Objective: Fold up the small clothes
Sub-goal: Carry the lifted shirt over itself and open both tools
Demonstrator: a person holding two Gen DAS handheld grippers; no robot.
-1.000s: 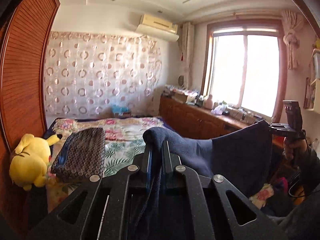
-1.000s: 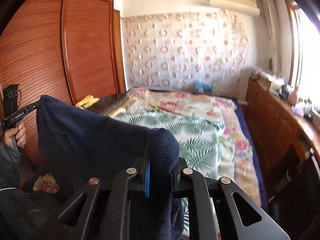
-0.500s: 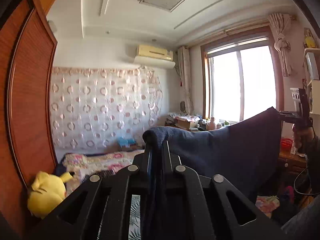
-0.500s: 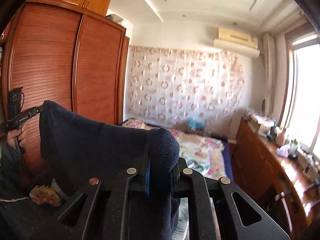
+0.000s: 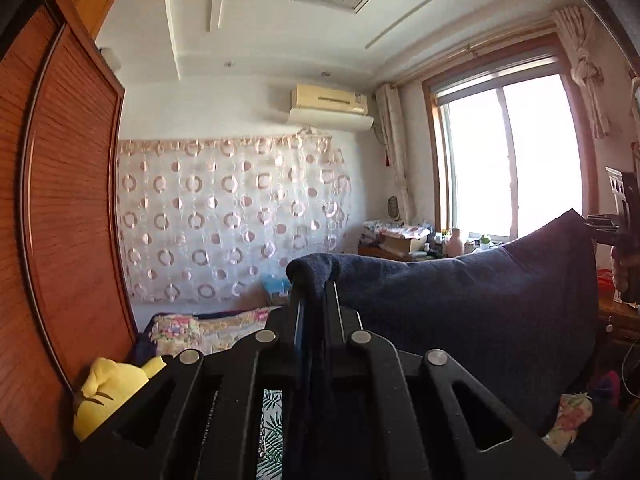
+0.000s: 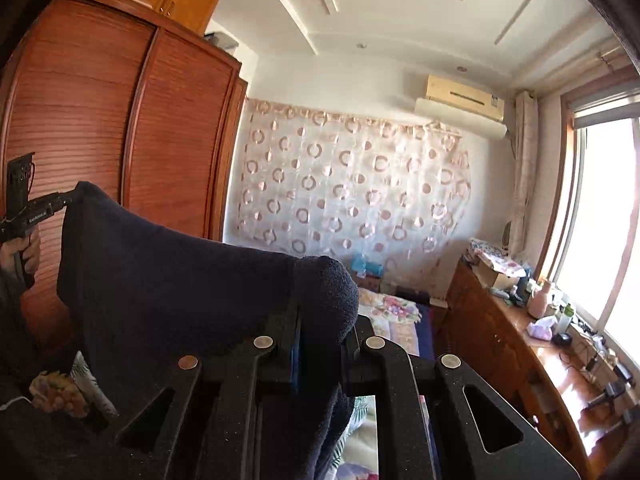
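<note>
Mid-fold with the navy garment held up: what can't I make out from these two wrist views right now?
- Navy garment: lower hem hidden behind the left gripper body in the left wrist view; its type cannot be told.
- Bed: mostly hidden by the cloth and the right gripper in the right wrist view.
- Yellow plush toy: partly covered by the gripper body, left wrist view.
- Items on the wooden counter: too small to identify.

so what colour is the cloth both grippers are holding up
Dark navy blue, plain with no pattern. The cloth shows best in the left wrist view.
</note>
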